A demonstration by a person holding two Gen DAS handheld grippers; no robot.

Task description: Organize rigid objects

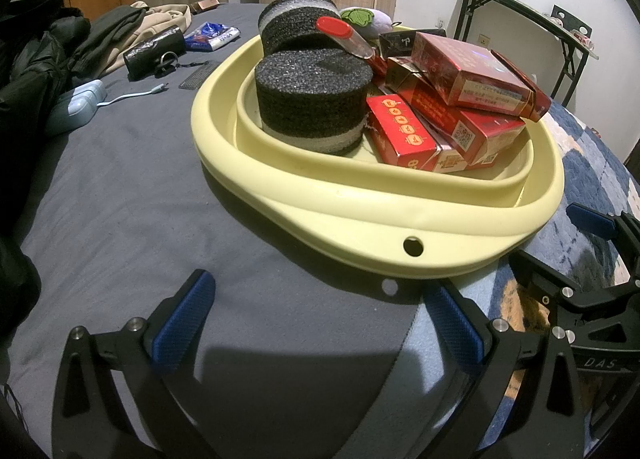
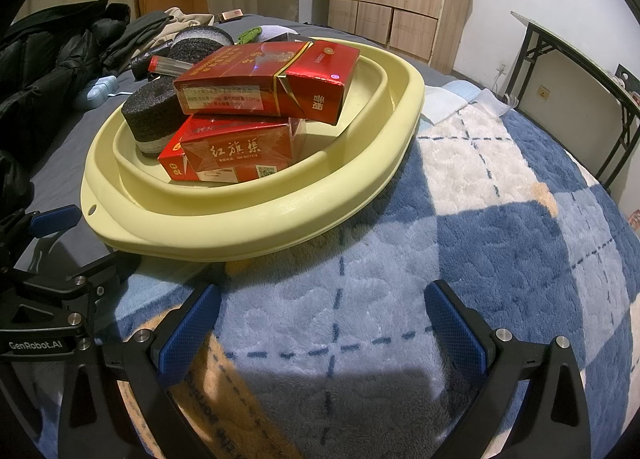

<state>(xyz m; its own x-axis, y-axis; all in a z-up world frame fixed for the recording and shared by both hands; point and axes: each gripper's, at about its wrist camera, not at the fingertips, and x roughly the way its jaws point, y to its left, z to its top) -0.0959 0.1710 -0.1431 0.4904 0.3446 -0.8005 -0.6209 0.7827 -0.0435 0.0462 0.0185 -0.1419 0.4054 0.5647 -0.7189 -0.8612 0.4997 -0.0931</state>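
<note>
A pale yellow basin [image 1: 360, 215] [image 2: 256, 219] sits on the bed. In it lie two black round sponge stacks [image 1: 316, 95] [image 2: 150, 107], several red cartons [image 1: 476, 75] [image 2: 264, 79], a small black box [image 1: 396, 41] and a clear tube with a red cap [image 1: 344, 35]. My left gripper [image 1: 320, 319] is open and empty, just in front of the basin's near rim. My right gripper [image 2: 322, 323] is open and empty over the blanket, in front of the basin. Each gripper shows at the edge of the other's view.
A grey sheet [image 1: 132, 187] covers the left of the bed, a blue and white plaid blanket [image 2: 500, 243] the right. Dark jackets [image 1: 36, 59], a black pouch [image 1: 154, 49], a blue packet [image 1: 212, 35] and a pale blue case with cable [image 1: 78, 105] lie left. A folding table [image 1: 532, 19] stands right.
</note>
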